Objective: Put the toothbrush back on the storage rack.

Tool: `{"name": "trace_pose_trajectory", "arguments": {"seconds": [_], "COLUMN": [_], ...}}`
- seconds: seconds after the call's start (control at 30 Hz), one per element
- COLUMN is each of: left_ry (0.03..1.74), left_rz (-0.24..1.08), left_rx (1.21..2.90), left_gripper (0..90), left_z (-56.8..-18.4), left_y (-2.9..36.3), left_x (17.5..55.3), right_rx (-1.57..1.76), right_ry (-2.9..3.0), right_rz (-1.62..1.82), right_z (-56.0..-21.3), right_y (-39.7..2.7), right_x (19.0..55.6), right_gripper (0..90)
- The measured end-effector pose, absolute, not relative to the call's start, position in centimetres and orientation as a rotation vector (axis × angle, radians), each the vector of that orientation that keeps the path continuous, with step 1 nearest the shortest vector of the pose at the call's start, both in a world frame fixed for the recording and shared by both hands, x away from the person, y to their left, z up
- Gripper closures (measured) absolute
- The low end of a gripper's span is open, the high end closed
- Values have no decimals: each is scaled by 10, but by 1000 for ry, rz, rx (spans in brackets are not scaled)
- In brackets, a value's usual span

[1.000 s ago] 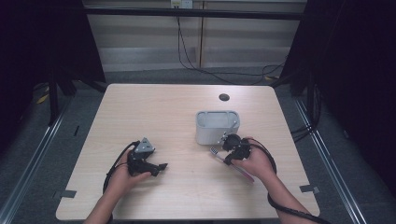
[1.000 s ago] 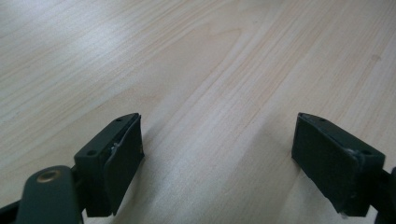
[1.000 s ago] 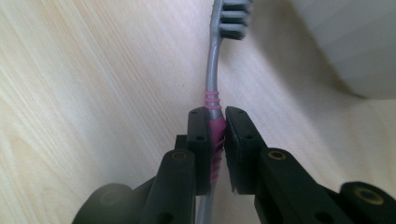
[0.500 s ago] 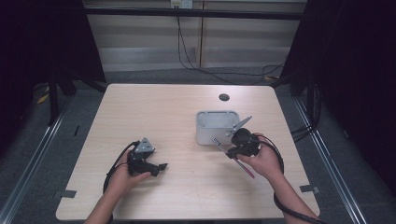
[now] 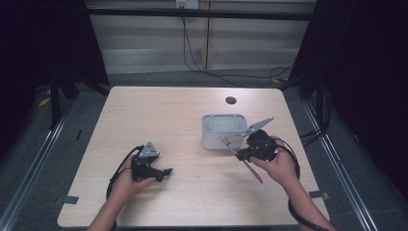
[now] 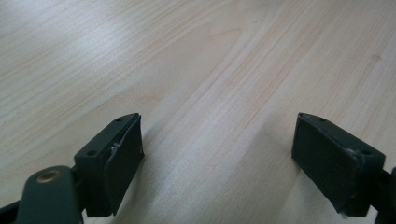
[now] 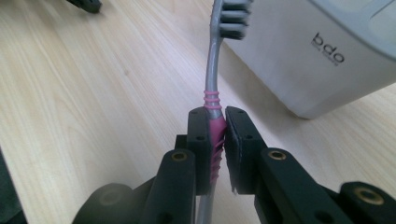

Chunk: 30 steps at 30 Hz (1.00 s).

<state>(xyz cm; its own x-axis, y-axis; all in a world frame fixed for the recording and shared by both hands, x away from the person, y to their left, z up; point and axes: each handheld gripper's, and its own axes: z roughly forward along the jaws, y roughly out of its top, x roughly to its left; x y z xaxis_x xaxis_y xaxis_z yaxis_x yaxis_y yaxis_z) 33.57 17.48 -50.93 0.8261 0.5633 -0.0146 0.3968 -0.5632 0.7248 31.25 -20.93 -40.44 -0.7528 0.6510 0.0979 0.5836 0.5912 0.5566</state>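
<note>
My right gripper (image 5: 239, 155) (image 7: 218, 133) is shut on a pink and grey toothbrush (image 7: 213, 100) (image 5: 252, 169), pinching its ribbed pink grip. The brush head (image 5: 226, 141) points up and left, just in front of a grey rectangular container (image 5: 223, 131) (image 7: 322, 51) marked "bdo". The pink handle end sticks out below the hand toward the table's near side. My left gripper (image 5: 166, 172) (image 6: 217, 158) rests low over bare wood at the near left, open, with nothing between its pads.
The light wooden table (image 5: 159, 115) has a small dark round hole (image 5: 231, 100) behind the container. Dark floor and metal rails surround the table. A black cable (image 5: 294, 159) loops from the right gripper along the right side.
My right gripper has lifted the toothbrush off the table and carried it right and up beside the container's front right corner. The left gripper has stayed put.
</note>
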Motion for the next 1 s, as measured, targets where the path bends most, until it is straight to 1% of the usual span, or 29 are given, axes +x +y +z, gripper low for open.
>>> {"name": "trace_pose_trajectory", "arguments": {"seconds": [0.17, 1.0], "left_ry": [704, 697], "left_rz": [278, 279], "left_rx": [2235, 2238], "left_gripper": [162, 161], "left_z": [-510, -510], "left_y": [175, 175], "left_x": [336, 336], "right_rx": [1045, 1082], "right_ry": [2646, 2475], "right_rz": [952, 1210], "right_z": [-391, -365], "right_y": [-214, -229], "right_x": [310, 317], "right_gripper": [809, 809]}}
